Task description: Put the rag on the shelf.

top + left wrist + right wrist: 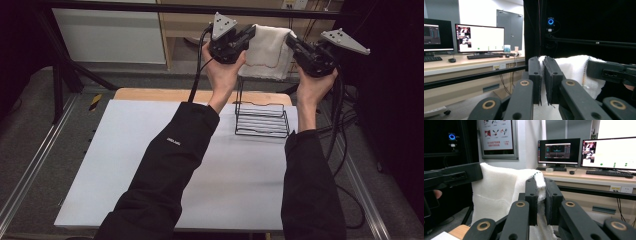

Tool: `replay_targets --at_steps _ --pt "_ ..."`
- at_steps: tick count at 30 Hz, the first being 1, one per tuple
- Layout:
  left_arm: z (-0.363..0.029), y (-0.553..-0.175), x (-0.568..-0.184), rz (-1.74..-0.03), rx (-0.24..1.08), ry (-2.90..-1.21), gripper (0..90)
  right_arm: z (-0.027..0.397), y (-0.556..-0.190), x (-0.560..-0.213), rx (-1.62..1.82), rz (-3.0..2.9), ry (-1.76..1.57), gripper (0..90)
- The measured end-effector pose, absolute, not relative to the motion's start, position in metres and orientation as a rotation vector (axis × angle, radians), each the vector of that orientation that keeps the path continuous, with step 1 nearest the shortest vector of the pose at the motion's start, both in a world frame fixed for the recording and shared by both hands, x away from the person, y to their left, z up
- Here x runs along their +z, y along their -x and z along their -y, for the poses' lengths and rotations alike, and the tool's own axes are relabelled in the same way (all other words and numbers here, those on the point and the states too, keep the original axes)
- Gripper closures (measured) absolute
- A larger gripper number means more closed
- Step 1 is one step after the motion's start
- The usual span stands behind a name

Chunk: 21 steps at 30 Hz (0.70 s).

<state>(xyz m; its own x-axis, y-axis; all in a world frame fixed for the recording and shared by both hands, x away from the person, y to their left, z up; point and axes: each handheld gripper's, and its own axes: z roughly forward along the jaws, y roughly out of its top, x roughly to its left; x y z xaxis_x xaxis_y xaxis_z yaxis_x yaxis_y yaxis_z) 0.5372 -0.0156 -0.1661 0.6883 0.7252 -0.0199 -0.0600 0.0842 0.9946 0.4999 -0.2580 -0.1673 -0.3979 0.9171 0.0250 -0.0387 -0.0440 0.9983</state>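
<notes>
A white cloth [267, 50] hangs stretched between both raised grippers, high above the far edge of the table. My left gripper [248, 35] is shut on the cloth's left top corner; in the left gripper view the cloth [574, 70] is pinched between the jaws of that gripper [543, 75]. My right gripper [292, 42] is shut on the right top corner, and the right gripper view shows the cloth [496, 192] clamped in that gripper [541, 195] with the fabric hanging down to its left. A thin red line runs along the cloth's lower hem.
A black wire rack [262, 119] stands on the white table [130, 165] below the cloth, near the far right. A wooden board [150, 94] edges the table's far side. Desks with monitors [480, 38] stand beyond, and a black frame bar [175, 7] crosses the top.
</notes>
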Motion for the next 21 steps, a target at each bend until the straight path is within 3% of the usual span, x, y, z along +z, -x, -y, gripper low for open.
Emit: replay_targets --at_steps 21 --pt "0.033 -0.545 -0.192 -0.599 0.634 -1.457 84.3 0.275 -0.507 -0.192 1.512 -1.478 -1.042 82.7"
